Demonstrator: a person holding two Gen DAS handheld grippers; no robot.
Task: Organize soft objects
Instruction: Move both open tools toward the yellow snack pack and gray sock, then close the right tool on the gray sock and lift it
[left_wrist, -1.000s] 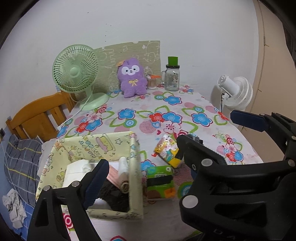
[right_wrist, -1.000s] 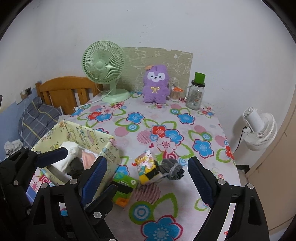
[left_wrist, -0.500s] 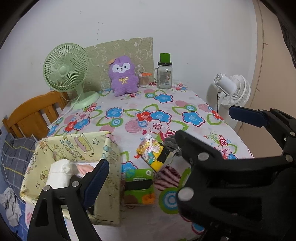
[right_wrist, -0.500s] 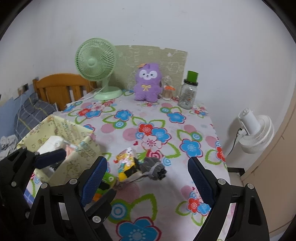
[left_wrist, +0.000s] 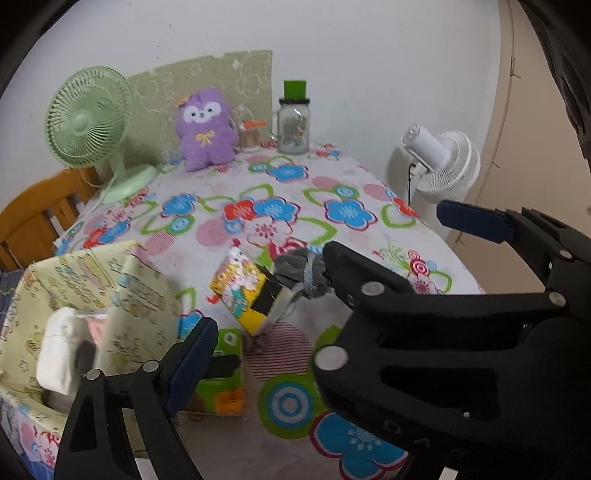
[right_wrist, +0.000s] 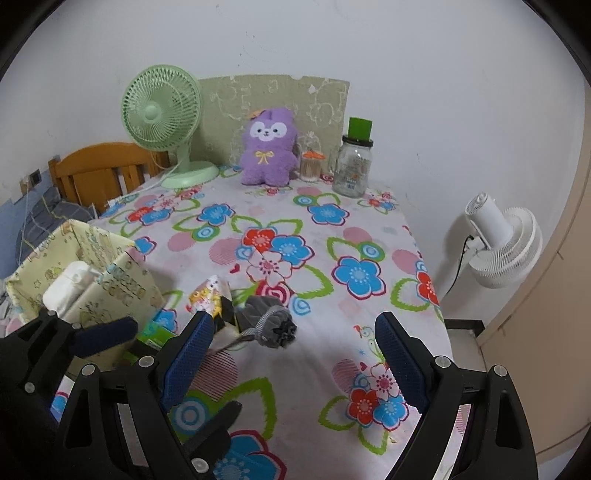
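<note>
A grey rolled sock bundle (right_wrist: 266, 320) lies on the floral table, also in the left wrist view (left_wrist: 303, 272). A yellow patterned soft pack (left_wrist: 242, 287) lies beside it, seen in the right wrist view too (right_wrist: 208, 295). A green packet (left_wrist: 221, 373) lies next to a pale yellow fabric box (left_wrist: 88, 295) that holds white and pink soft items (right_wrist: 70, 288). My right gripper (right_wrist: 291, 365) is open and empty, just in front of the grey bundle. My left gripper (left_wrist: 332, 295) is open and empty; only its left finger shows clearly.
At the back stand a green fan (right_wrist: 162, 110), a purple plush (right_wrist: 267, 147), a small jar (right_wrist: 312, 164) and a green-lidded glass jar (right_wrist: 352, 162). A white fan (right_wrist: 498, 251) stands off the table's right edge. A wooden headboard (right_wrist: 99, 170) is at the left.
Both grippers have shifted right and forward across the table. The fabric box has slid toward the left of both views, and the grey bundle now lies between my right fingers' line.
</note>
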